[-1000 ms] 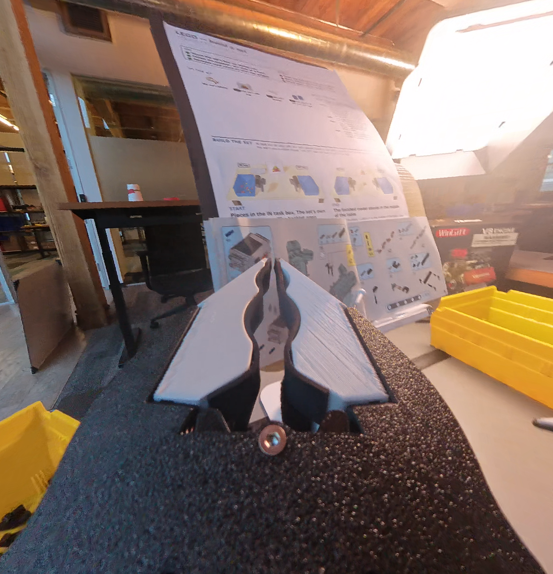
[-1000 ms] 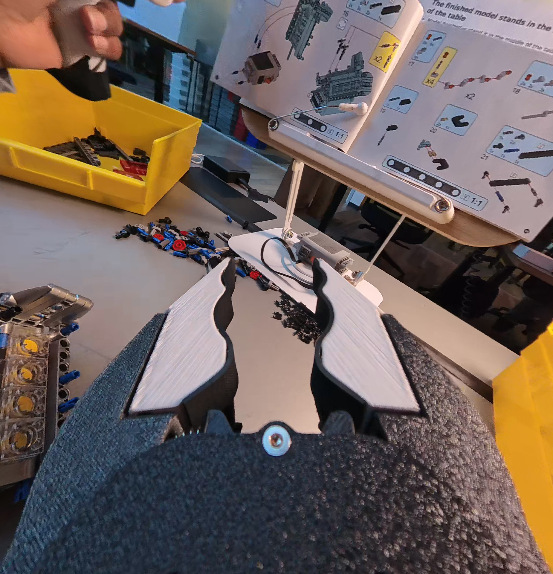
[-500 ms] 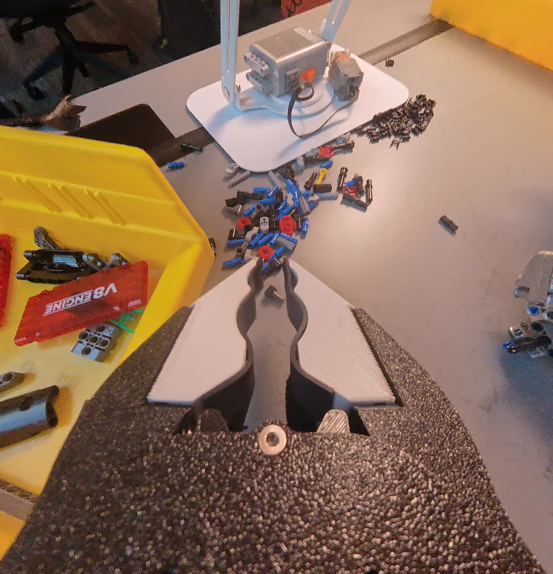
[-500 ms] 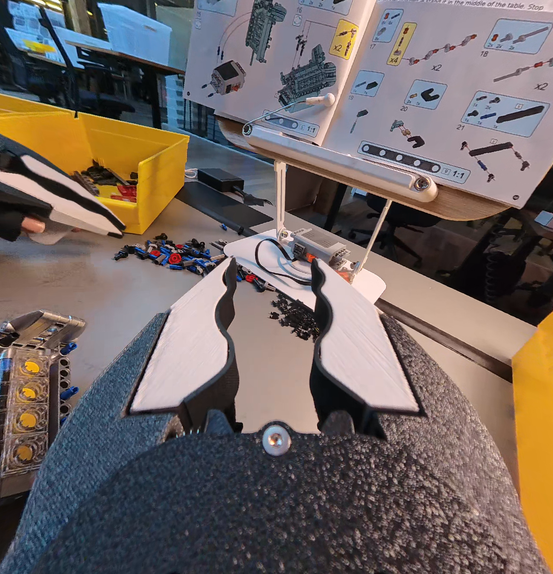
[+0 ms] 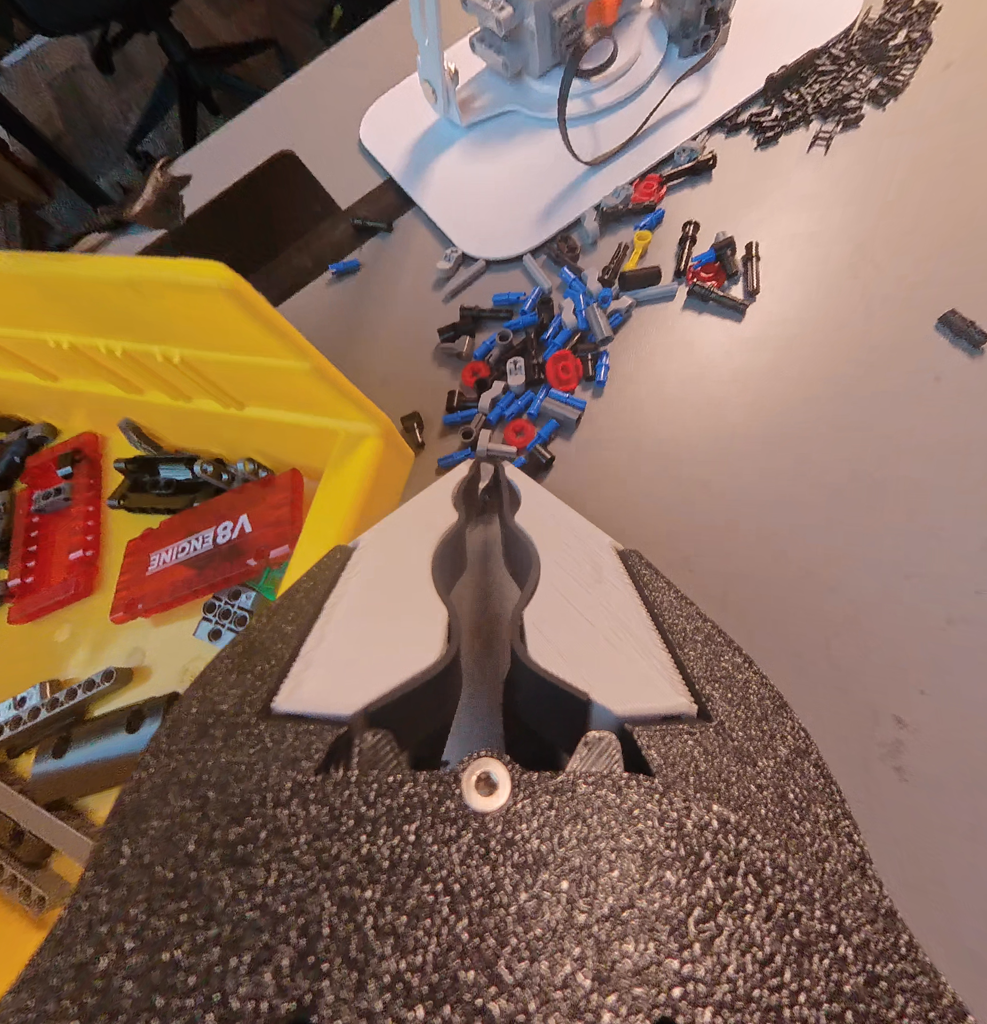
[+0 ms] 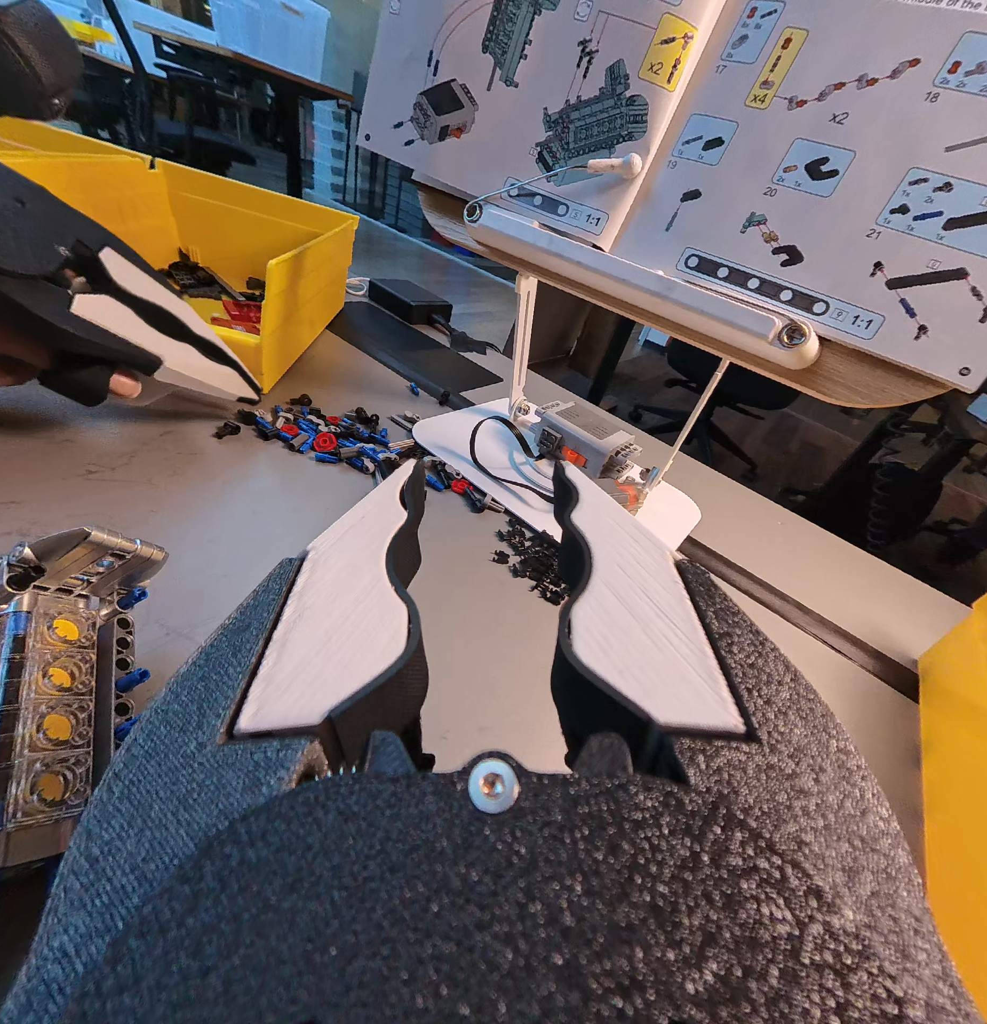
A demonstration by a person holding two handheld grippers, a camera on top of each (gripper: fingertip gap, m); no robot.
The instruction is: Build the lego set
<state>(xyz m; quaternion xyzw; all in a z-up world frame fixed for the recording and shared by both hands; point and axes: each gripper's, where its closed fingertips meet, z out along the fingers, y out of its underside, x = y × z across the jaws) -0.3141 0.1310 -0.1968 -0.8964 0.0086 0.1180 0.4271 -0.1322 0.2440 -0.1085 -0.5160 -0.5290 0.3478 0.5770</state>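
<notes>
**Jaws nearly together on the left, wide apart on the right**

Left wrist view: the left gripper has its tips drawn almost shut, low over the worktop. They sit at the near end of a scatter of small pegs and connectors in blue, black, grey and red. Something small and dark shows in the slit between the tips, but blur hides whether it is pinched. A grey connector lies just beyond the tips. A yellow bin stands just beside the scatter at the worktop's left, holding two red translucent panels and grey beams. The white stand base touches the scatter's far end. These pieces look light, hard and smooth, so I judge they would roll or flick away. A hold across the middle of a peg's barrel seems surest.

Right wrist view: the right gripper is spread and holds nothing, hovering above bare worktop. A heap of tiny black pieces lies just ahead, by the stand base. A part-built engine block stands at the near left. Instruction sheets lean on the stand above.
</notes>
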